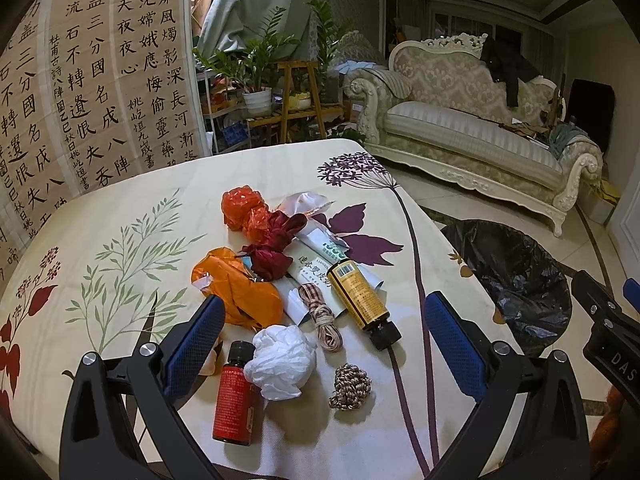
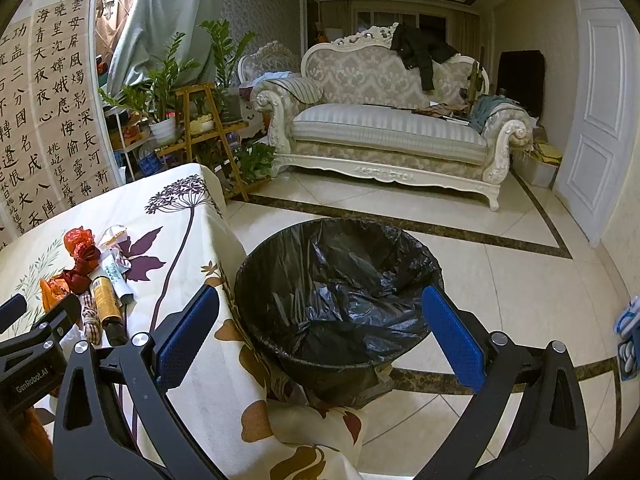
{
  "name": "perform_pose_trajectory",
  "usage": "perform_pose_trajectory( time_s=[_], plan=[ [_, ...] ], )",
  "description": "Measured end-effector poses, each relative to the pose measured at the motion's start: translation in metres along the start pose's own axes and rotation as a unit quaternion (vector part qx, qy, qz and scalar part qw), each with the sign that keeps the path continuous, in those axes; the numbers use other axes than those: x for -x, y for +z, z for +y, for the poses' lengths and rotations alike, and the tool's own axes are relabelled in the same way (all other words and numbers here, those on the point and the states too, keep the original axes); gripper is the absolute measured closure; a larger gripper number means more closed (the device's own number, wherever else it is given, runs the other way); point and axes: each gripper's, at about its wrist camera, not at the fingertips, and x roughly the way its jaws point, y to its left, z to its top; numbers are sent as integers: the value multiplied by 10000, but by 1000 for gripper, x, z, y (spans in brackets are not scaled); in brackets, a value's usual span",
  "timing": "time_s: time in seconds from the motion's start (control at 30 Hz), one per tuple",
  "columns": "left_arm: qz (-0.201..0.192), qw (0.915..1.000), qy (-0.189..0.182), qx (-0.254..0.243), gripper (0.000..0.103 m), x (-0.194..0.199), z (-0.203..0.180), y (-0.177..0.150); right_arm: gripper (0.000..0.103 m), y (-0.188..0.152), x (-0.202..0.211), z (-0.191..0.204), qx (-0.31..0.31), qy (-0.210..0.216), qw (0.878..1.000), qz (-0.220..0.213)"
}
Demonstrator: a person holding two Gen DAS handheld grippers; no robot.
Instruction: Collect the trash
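Note:
Trash lies in a pile on the floral tablecloth [image 1: 120, 216]: a red bottle [image 1: 234, 396], a crumpled white paper ball [image 1: 280, 362], a yellow bottle [image 1: 362, 300], an orange wrapper [image 1: 240, 292], a rope coil [image 1: 351, 386] and twine [image 1: 326, 320]. My left gripper [image 1: 320, 340] is open above the near items, holding nothing. My right gripper [image 2: 320, 340] is open and empty over the black-lined trash bin [image 2: 340, 288], which stands on the floor right of the table. The bin also shows in the left wrist view [image 1: 516, 280].
Red and orange crumpled wrappers [image 1: 256, 216] and a white tube box [image 1: 324, 252] lie farther back. A calligraphy screen [image 1: 80, 100] stands behind the table. Plants on a wooden stand [image 2: 200, 120] and a sofa [image 2: 384, 128] are across the tiled floor.

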Motion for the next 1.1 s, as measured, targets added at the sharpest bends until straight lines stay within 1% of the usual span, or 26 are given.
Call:
perform_pose_trajectory(
  time_s=[0.6, 0.77, 0.87, 0.9, 0.93, 0.97, 1.0, 1.03, 1.1],
  plan=[
    [39, 10000, -52, 14, 6, 0, 2, -3, 4, -4, -2, -2, -16, -7, 10000, 29],
    [126, 9999, -48, -61, 7, 3, 8, -1, 4, -9, -6, 2, 4, 60, 9999, 140],
    [121, 9999, 25, -23, 7, 6, 17, -2, 5, -10, -4, 8, 40, 128, 9997, 187],
    [140, 9999, 38, -12, 7, 7, 21, -3, 5, -8, -4, 10, 60, 158, 9997, 172],
    [156, 9999, 57, -2, 7, 8, 24, -4, 8, -10, -3, 14, 92, 215, 9995, 195],
    [167, 9998, 84, 11, 7, 8, 28, -5, 12, -8, -3, 15, 104, 235, 9994, 213],
    [166, 9998, 135, 47, 7, 10, 33, -6, 14, -9, -3, 18, 126, 278, 9992, 247],
    [172, 9997, 161, 77, 7, 10, 37, -7, 18, -10, -3, 21, 156, 345, 9988, 298],
    [202, 9995, 207, 121, 7, 12, 48, -9, 20, -6, -3, 23, 198, 423, 9983, 357]
  ],
)
